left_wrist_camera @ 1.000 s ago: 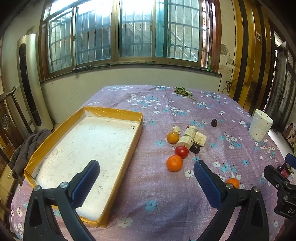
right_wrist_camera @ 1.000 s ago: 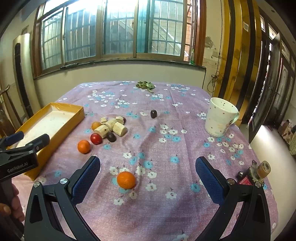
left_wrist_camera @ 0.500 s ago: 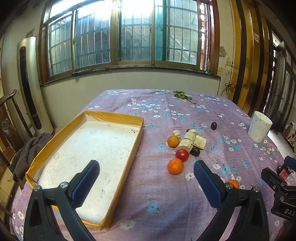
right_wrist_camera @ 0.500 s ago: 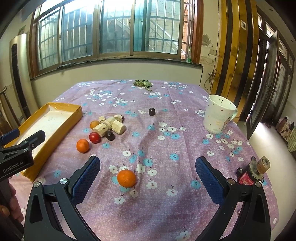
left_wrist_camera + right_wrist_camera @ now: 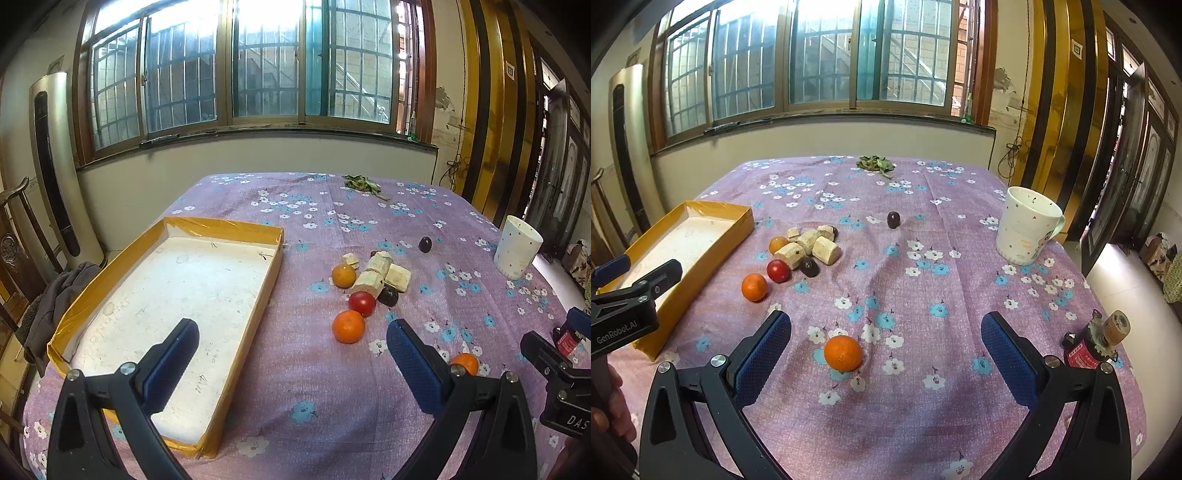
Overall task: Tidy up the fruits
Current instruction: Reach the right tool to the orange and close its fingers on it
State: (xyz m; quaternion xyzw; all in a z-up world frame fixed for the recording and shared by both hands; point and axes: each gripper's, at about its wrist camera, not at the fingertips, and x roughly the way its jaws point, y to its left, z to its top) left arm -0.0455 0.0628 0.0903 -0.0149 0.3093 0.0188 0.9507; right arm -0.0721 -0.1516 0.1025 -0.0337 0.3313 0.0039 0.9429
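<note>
Right gripper (image 5: 886,354) gapes above round orange (image 5: 843,352)

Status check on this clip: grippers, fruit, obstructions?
Left gripper and right gripper open, empty. Nearest orange loose ahead of right gripper; tray holds no fruit. Nothing blocking.

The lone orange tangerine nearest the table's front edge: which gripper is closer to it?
Right. The right gripper hovers open just behind the lone orange tangerine, which sits between its fingers in view. The left gripper is off to the tangerine's left, by the yellow-edged tray.
</note>
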